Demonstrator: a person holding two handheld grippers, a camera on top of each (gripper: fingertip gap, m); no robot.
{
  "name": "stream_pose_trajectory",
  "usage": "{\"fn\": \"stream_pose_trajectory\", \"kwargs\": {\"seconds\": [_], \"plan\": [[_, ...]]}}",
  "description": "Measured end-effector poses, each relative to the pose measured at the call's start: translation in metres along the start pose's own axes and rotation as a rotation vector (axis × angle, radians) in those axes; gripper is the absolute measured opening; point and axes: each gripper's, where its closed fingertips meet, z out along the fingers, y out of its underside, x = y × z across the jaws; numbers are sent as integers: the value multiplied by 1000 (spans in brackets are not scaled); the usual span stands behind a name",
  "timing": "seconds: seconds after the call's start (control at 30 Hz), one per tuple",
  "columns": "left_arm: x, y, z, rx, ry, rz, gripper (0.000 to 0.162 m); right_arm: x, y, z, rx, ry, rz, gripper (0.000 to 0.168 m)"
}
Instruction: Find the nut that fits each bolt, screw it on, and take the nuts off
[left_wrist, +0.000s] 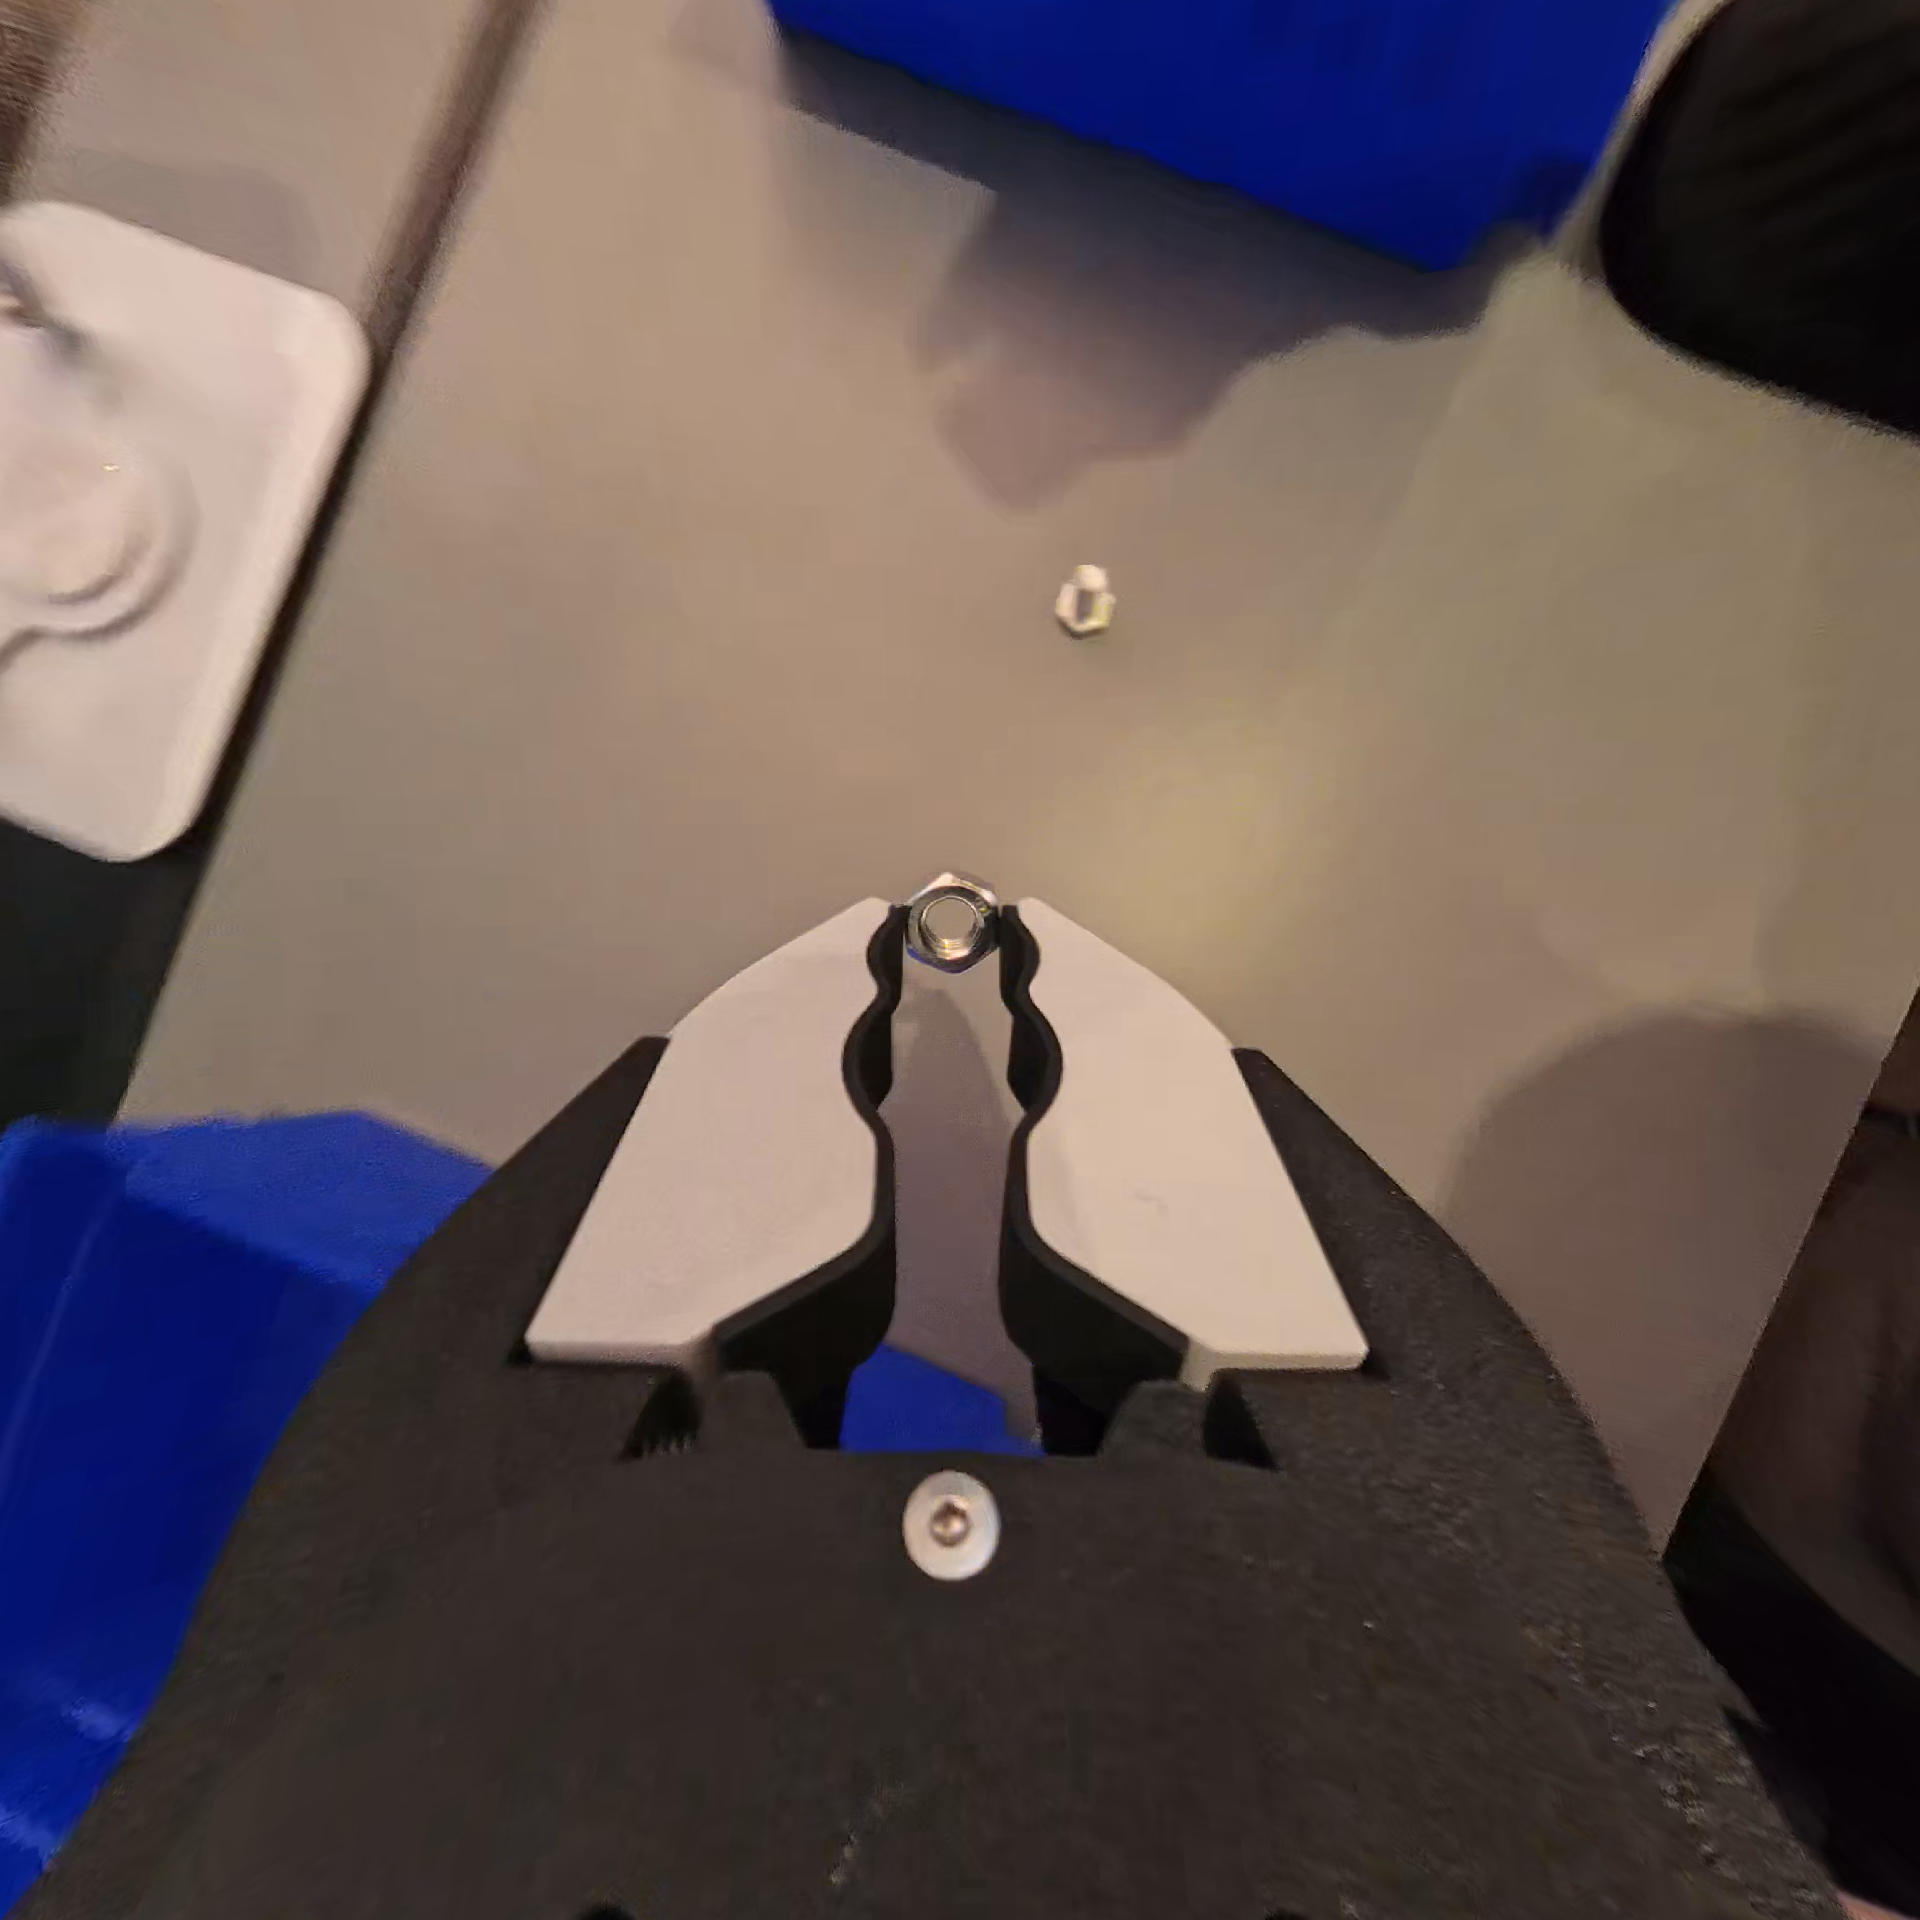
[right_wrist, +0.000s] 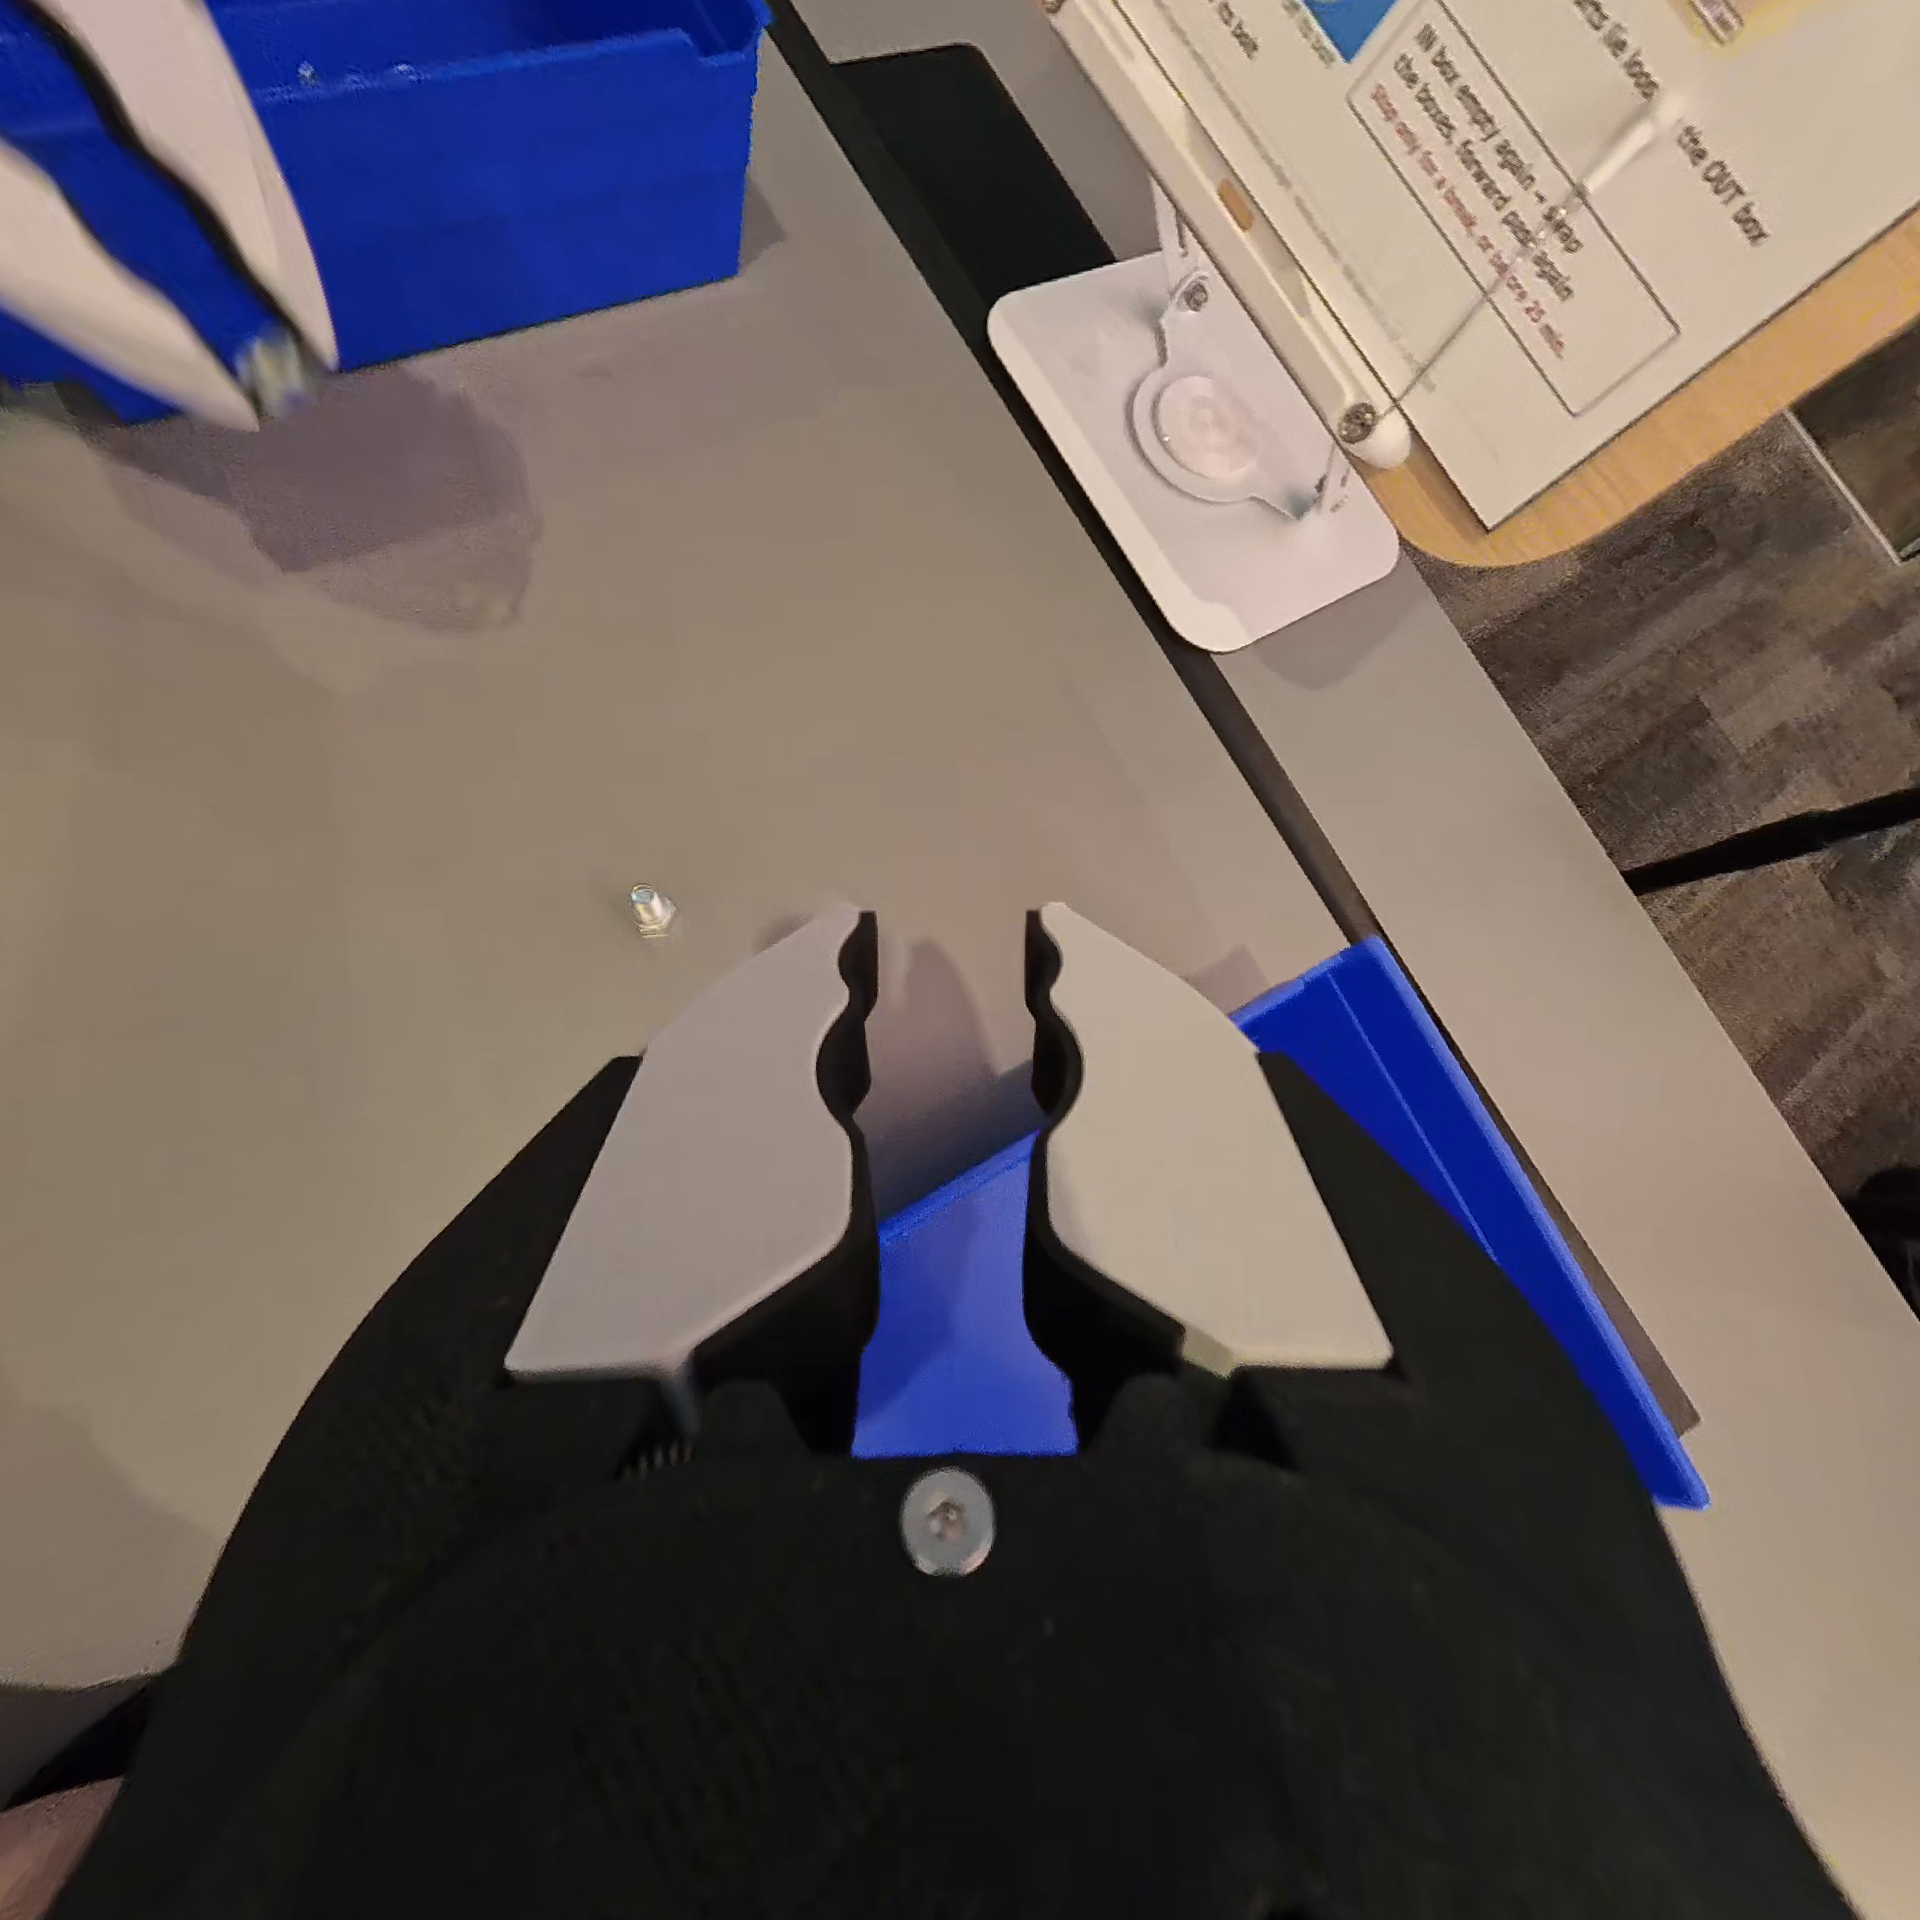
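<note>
My left gripper (left_wrist: 948, 920) pinches a nut (left_wrist: 948, 928) at its tips, clear of the table (left_wrist: 623, 727); my right gripper (right_wrist: 951, 930) gapes narrowly, empty; the bolt (right_wrist: 651, 910) lies just beside it; small, hard, slippery steel, I judge; grip across flats.

The right gripper (right_wrist: 951, 940) is hovering with its jaws apart over the grey table (right_wrist: 727, 665), a small bolt (right_wrist: 651, 912) lying just beside its left fingertip, a blue bin (right_wrist: 499, 177) sitting beyond.
</note>
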Motion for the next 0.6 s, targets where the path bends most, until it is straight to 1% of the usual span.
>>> {"fn": "stream_pose_trajectory", "kwargs": {"seconds": [0.07,0.13,0.27,0.37,0.6], "plan": [[21,1,34,-84,65,60,17,3,3,-3,2,5,9,28],[30,2,60,-128,87,78,17,5,5,-4,-1,5,12,28],[44,20,98,-247,137,107,17,9,11,-4,-20,7,20,28],[48,28,113,-296,151,121,17,14,16,-5,-32,15,33,28],[45,40,129,-361,133,150,17,20,23,-7,-39,16,58,28]]}}
